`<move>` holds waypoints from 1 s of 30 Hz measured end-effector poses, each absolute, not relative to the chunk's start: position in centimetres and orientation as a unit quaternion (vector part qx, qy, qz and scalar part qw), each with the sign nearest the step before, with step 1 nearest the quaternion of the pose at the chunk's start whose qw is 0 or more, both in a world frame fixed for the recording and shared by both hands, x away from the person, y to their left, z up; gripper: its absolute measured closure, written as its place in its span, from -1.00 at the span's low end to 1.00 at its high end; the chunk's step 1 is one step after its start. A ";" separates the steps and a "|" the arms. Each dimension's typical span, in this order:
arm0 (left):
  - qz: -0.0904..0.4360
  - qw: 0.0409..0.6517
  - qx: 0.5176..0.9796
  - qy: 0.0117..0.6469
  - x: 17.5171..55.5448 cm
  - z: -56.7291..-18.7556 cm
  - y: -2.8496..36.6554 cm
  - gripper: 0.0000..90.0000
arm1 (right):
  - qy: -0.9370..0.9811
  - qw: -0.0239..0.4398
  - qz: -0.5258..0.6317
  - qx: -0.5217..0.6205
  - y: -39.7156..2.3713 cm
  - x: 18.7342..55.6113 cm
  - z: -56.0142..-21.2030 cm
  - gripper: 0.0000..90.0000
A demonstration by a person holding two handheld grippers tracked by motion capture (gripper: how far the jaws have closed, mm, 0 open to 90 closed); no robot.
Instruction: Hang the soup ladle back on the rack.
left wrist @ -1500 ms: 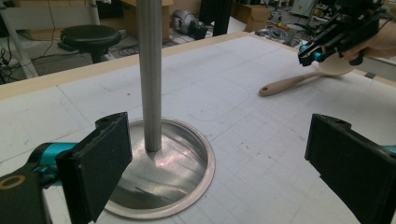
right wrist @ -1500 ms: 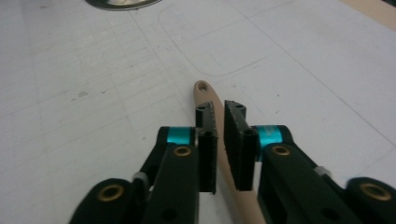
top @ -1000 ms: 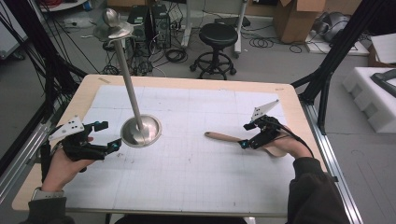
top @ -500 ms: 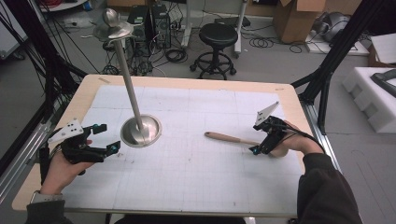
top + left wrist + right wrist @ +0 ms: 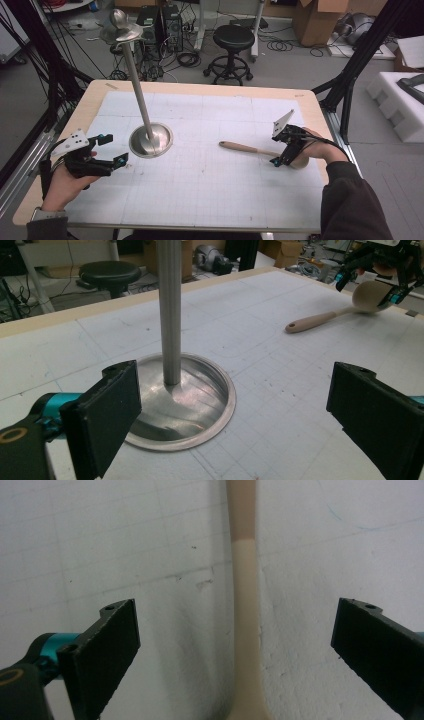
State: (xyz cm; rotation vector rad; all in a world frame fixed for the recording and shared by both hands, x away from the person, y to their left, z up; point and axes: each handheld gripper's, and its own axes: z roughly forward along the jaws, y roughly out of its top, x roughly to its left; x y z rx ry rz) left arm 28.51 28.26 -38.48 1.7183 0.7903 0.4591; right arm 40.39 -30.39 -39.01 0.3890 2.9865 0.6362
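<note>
Since a second ago we have tipped our right gripper (image 5: 284, 152) down over the spoon (image 5: 248, 148), jaws wide and empty, handle running lengthwise between them, left gripper (image 5: 107, 150) open too

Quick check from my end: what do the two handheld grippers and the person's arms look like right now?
Both are black two-jaw grippers with teal fittings at the jaw bases. The left gripper carries a pale grey three-cornered plate with dark dots; the right gripper has a similar plate and a black trailing cable. The right arm wears a dark sleeve; the left wrist, a light band.

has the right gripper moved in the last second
Yes. The right gripper has shifted toward the table's right edge, from the handle end of the wooden spoon to its neck, jaws open.
</note>
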 end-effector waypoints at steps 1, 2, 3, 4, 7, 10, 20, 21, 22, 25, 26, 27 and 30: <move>0.195 0.564 0.729 0.335 28.5 -38.5 28.3 -0.83 | 0.970 0.032 0.205 0.124 -30.2 40.5 -39.1 -0.88; 0.194 0.564 0.729 0.336 28.5 -38.5 28.3 -0.83 | 0.972 0.035 0.196 0.122 -30.1 40.5 -39.3 -0.86; 0.195 0.562 0.731 0.336 28.5 -38.6 28.3 -0.83 | 0.975 0.037 0.184 0.118 -29.9 40.6 -39.5 -0.85; 0.195 0.562 0.730 0.336 28.5 -38.6 28.3 -0.83 | 0.977 0.038 0.173 0.116 -29.8 40.7 -39.7 -0.83; 0.198 0.562 0.729 0.337 28.5 -38.8 28.5 -0.83 | 0.982 0.038 0.154 0.106 -29.5 40.9 -40.0 -0.57; 0.197 0.563 0.726 0.341 28.6 -38.9 28.6 -0.83 | 0.985 0.036 0.135 0.099 -29.5 41.2 -40.3 -0.38; 0.196 0.564 0.726 0.341 28.5 -38.9 28.7 -0.83 | 0.990 0.033 0.122 0.071 -29.1 41.6 -40.7 0.34; 0.195 0.565 0.726 0.342 28.5 -38.9 28.7 -0.83 | 0.990 0.031 0.122 0.070 -29.0 41.5 -40.8 0.40; 0.195 0.565 0.726 0.341 28.5 -38.9 28.7 -0.83 | 0.990 0.029 0.117 0.067 -29.0 41.5 -40.9 0.48; 0.196 0.563 0.727 0.342 28.5 -38.9 28.7 -0.83 | 0.991 0.020 0.111 0.075 -29.0 41.4 -40.9 0.57; 0.194 0.563 0.727 0.342 28.5 -38.9 28.6 -0.83 | 0.991 0.020 0.112 0.077 -29.0 41.4 -40.9 0.66; 0.194 0.562 0.727 0.342 28.5 -38.9 28.6 -0.83 | 0.991 0.027 0.111 0.076 -29.0 41.3 -40.8 0.69; 0.194 0.563 0.728 0.340 28.5 -38.9 28.6 -0.83 | 0.989 0.025 0.105 0.101 -28.8 41.3 -40.8 0.72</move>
